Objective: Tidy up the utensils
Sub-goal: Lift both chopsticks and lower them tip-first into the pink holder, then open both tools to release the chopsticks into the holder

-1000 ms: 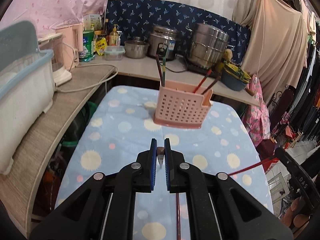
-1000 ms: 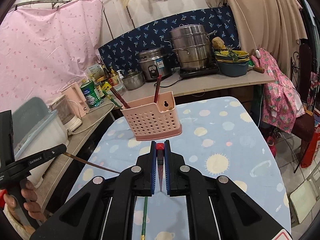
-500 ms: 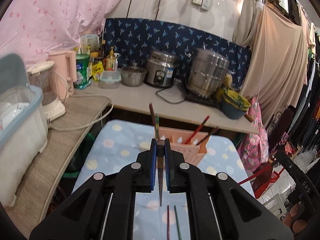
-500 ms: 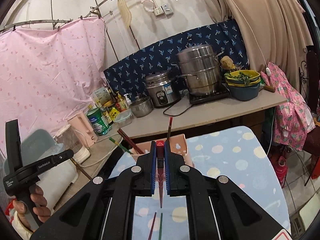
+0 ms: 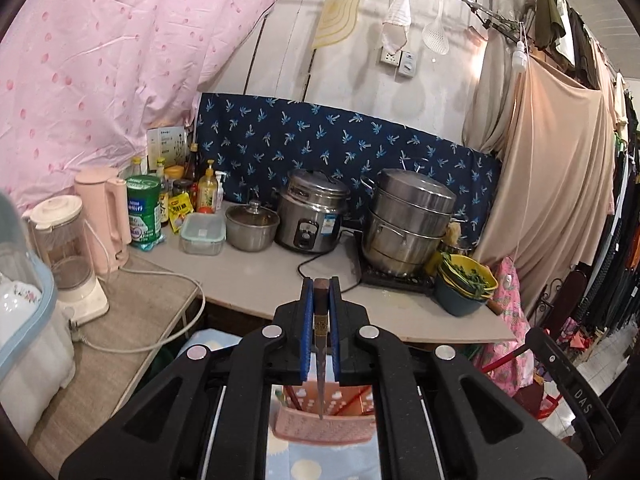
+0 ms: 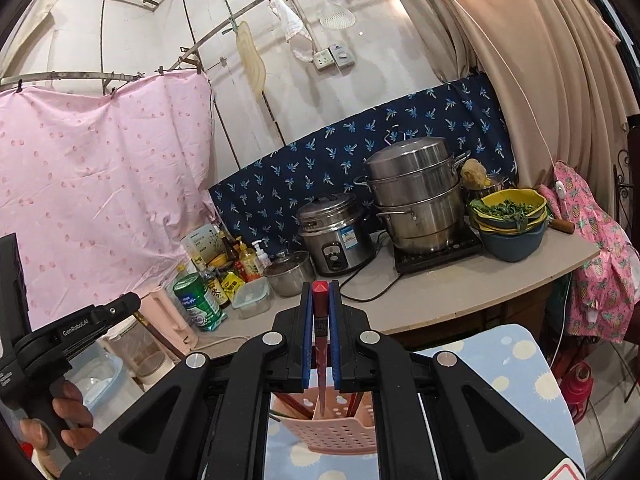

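Both grippers are at the drop-in step. The left gripper [image 5: 320, 328] has its jaws closed on a dark brown chopstick [image 5: 320, 344], the right gripper [image 6: 320, 332] on a red-capped chopstick [image 6: 320, 336]. Each tip hangs at 6 o'clock over the pink perforated plastic utensil basket [image 6: 340, 436] on the spotted blue table [image 6: 516, 364]. Next, judging by this, each lowers, then releases.

— How does the left gripper [image 5: 320, 292] stand?
— Raised and level, its blue-padded fingers [image 5: 307, 332] drawn close together, clamped on something thin between them.
— And the right gripper [image 6: 320, 294]?
— The same: fingers [image 6: 307, 332] nearly parallel, pinched tight on a slim piece.
— Any hand showing?
— In the right wrist view, the left hand [image 6: 60, 416] wraps its gripper's handle at the lower left, fingers curled.
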Available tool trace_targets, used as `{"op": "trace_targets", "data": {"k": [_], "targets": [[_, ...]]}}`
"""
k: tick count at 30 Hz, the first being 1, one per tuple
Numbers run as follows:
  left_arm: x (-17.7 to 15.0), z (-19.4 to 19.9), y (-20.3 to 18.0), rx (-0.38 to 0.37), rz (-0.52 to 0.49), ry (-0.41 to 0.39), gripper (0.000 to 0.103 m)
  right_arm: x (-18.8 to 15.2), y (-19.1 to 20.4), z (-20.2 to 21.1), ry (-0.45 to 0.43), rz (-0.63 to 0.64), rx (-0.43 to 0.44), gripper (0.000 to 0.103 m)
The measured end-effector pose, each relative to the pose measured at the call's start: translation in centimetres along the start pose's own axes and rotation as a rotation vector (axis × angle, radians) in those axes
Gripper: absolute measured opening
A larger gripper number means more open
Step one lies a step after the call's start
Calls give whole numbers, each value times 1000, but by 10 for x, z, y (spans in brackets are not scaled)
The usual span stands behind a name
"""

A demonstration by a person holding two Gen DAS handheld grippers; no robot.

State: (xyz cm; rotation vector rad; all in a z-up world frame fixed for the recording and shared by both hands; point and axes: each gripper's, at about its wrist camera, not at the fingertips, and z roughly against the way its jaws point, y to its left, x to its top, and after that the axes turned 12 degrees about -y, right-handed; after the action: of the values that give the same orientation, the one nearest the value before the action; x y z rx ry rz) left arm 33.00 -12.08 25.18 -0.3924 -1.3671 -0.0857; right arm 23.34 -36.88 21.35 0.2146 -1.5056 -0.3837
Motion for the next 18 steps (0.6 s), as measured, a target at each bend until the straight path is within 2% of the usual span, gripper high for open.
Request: {"op": "trace_targets", "data": {"k": [10,18], "targets": [[-34,-56,2,34,-22,69,7,-41,-10,-58,97,12,-38,7],[-62,-77,12,58,-15,135,7,-72,-15,-73,163,25,-55,7]]}}
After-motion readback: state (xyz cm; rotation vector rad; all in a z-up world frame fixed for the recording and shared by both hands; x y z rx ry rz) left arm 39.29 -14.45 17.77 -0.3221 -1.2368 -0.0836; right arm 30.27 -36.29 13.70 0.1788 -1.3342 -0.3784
